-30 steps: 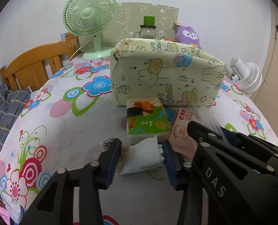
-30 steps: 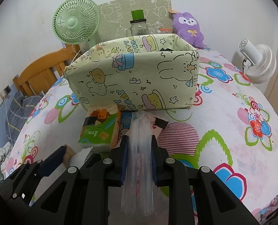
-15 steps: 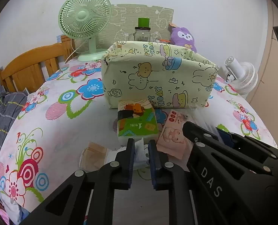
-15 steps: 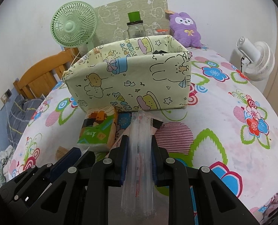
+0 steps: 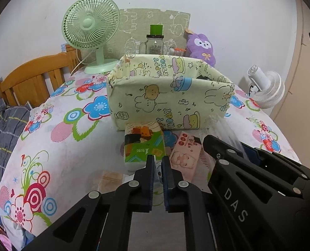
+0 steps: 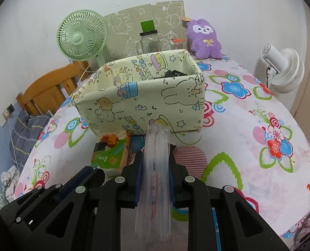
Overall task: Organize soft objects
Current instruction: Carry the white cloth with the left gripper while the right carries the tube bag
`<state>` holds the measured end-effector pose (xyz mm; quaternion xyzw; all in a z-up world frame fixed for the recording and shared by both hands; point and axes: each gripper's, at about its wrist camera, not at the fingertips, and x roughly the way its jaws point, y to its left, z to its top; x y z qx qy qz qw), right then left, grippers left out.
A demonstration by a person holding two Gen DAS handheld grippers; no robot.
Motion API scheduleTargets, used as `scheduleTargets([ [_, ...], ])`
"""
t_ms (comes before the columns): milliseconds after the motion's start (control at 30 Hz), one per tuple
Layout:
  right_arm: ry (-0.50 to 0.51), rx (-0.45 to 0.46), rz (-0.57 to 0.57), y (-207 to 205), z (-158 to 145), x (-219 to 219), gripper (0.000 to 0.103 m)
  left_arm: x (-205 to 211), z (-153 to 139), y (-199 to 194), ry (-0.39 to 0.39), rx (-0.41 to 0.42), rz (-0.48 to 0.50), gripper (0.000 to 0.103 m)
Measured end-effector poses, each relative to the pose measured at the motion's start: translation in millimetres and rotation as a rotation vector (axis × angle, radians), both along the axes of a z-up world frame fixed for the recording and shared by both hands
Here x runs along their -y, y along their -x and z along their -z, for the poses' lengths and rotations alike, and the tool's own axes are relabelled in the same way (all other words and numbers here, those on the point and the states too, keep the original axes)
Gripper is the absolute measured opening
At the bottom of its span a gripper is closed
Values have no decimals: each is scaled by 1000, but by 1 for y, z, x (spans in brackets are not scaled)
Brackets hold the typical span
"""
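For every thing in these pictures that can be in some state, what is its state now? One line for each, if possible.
Left tool: shut on a thin white item; what it is, I cannot tell.
Right tool: shut on the clear plastic packet.
Fabric storage box: open at the top, upright, something dark inside.
Tissue pack: lying on the cloth, not gripped.
Green fan: upright; running or not, unclear.
White fan: upright.
Glass jar: lid on.

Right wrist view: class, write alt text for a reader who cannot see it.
The right tool grips a clear plastic packet above a flowered tablecloth. Ahead stand a cartoon-print fabric box and a tissue pack.
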<state>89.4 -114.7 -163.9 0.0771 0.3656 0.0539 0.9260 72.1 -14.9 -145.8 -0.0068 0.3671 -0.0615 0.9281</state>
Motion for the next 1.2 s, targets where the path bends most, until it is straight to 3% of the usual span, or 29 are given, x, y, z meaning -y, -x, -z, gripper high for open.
scheduleTargets([
  [367,-6,41,1,6,-21,5,24,5,-20,5,5,36,-1,4],
  [1200,4,188,-3,14,-99,15,24,17,-92,9,6,168,14,4],
])
